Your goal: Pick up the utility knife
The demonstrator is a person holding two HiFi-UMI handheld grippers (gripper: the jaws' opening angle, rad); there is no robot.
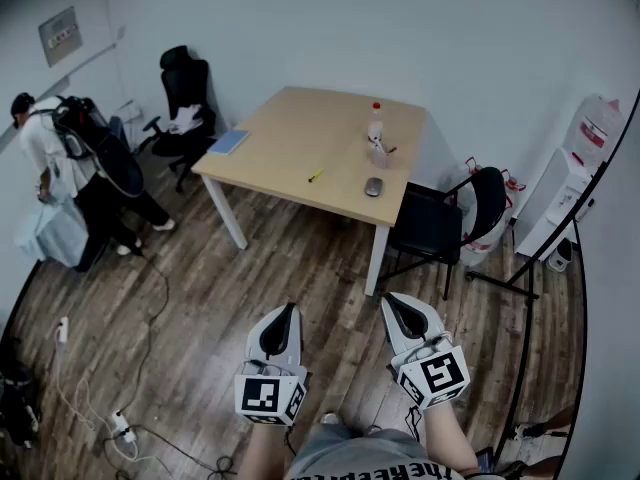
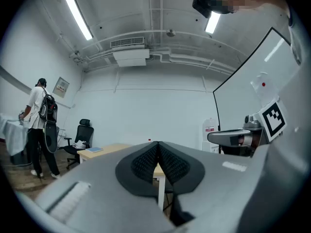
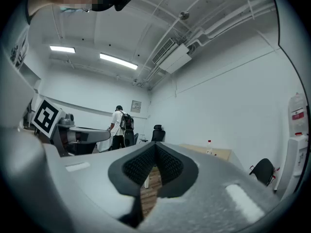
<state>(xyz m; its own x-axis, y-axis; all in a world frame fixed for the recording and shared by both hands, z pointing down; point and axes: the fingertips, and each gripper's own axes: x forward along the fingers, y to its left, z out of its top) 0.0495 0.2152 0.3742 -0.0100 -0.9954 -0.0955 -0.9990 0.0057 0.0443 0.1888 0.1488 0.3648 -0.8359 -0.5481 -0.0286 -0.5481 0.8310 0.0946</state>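
The utility knife (image 1: 315, 176) is a small yellow and black object lying near the middle of the light wooden table (image 1: 290, 138), far ahead of me. My left gripper (image 1: 292, 308) and right gripper (image 1: 392, 299) hover side by side over the wooden floor, well short of the table, pointing level toward it. Both are shut with nothing between their pads. In the left gripper view the black pads of the left gripper (image 2: 158, 144) meet, and the table (image 2: 104, 150) shows beyond them. The right gripper (image 3: 155, 145) looks the same in its own view. The knife cannot be made out in either gripper view.
On the table stand a bottle (image 1: 376, 123), a cup with pens (image 1: 381, 153), a mouse (image 1: 373, 186) and a blue notebook (image 1: 228, 142). A black chair (image 1: 440, 223) sits at its right, an office chair (image 1: 185, 108) behind left. A person (image 1: 60, 178) stands far left. Cables (image 1: 120, 423) trail on the floor.
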